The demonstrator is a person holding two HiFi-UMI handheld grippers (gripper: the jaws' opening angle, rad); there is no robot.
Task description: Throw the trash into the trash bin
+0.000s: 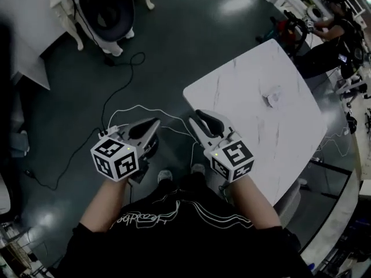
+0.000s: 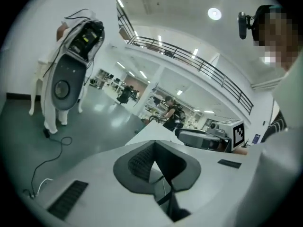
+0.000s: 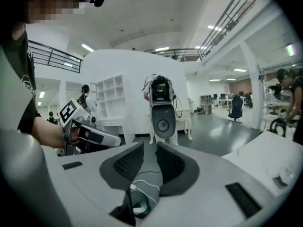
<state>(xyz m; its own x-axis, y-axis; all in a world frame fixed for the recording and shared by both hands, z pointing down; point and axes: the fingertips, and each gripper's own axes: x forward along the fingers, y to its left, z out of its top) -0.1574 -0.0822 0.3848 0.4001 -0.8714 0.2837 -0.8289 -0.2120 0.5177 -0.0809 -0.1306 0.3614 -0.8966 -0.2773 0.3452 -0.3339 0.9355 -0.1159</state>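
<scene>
So there's one piece of trash, a small crumpled white wad, sitting on its own on the one white marble-look worktop, a bit right of the middle of the top. Nothing is touching it, and both grippers are well apart from it, held up close to the person's body off the worktop's near corner.

The right gripper is the nearer of the two, just beside that corner. Its fingers are only a narrow way apart. You can see floor straight through the slit and there's nothing in there.

The left gripper hangs over the dark floor, further from the worktop. Its fingers meet at the tips with nothing caught between them, so it's empty too. Each gripper has one marker cube, two in total, and each one shows up side-on in the other's gripper view.

Further out, one black cable and one thin white cable snake across the floor. One white-legged stand with a dark oval body is at the far side. One person sits at a cluttered desk past the worktop's far end
</scene>
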